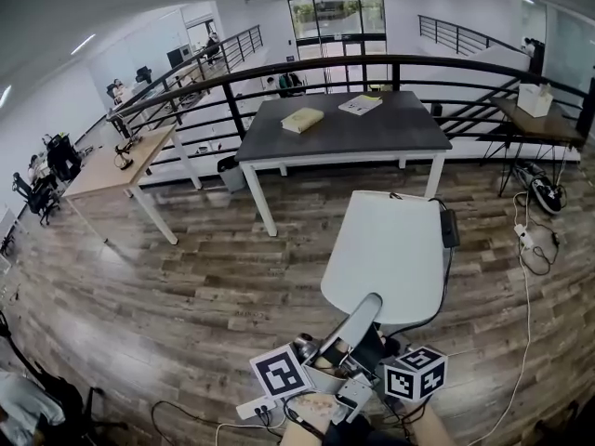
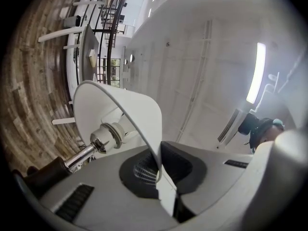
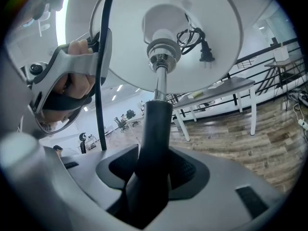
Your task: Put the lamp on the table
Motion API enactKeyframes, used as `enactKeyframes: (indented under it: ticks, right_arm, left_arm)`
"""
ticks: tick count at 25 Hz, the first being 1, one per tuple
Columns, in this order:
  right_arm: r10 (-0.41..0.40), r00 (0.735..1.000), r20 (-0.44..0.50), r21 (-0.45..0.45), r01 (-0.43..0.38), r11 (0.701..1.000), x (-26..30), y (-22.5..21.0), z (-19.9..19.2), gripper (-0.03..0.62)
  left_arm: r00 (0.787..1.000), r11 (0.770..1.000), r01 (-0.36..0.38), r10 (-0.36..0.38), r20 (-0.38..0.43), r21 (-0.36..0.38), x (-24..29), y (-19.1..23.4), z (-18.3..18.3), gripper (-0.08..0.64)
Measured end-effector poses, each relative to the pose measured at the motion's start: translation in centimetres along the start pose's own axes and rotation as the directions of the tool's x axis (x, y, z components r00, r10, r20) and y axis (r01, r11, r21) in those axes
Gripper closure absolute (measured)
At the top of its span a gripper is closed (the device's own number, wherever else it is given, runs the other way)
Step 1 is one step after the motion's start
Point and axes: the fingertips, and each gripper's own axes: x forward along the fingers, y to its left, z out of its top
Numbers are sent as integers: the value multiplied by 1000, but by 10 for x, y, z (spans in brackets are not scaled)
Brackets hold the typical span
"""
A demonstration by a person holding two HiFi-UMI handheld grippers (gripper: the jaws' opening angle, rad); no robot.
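Observation:
I am holding a lamp with a white shade [image 1: 386, 254] over the wooden floor, its stem [image 1: 353, 328] slanting down toward me. The left gripper [image 2: 162, 177] is shut on the thin rim of the shade [image 2: 139, 114]; the socket [image 2: 108, 136] and the chrome stem show to its left. The right gripper [image 3: 151, 177] is shut on the lamp's dark stem sleeve [image 3: 155, 129], below the shade's underside [image 3: 168, 37]. The lamp's cord and plug [image 3: 196, 41] are tucked inside the shade. The dark grey table [image 1: 372, 133] stands ahead, beyond the lamp.
Two books [image 1: 302, 119] [image 1: 361, 105] lie on the far half of the dark table. A light wooden table [image 1: 116, 161] stands at the left, a black railing [image 1: 372, 63] runs behind, and a side table [image 1: 535, 119] with floor cables [image 1: 530, 240] is at the right.

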Motion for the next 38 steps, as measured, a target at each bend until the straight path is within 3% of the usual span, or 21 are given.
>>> enactKeyframes:
  ticks: [13,24,38]
  right_arm:
    - [44,999,-21,7,-44,999,-1,-13,-3,397]
    - [3,1000,-16,12,-3,1000,24,-57,21,397]
    - [-32,999,-6,13,32,999,118,-124,102,397]
  left_arm:
    - [999,999,-42,42,23,16,10,15,-6,543]
    - [1000,1000,-21,21,-1,-17,43,52,18,543]
    - [1000,999,0,-2,-31,-34,109,123,118,543]
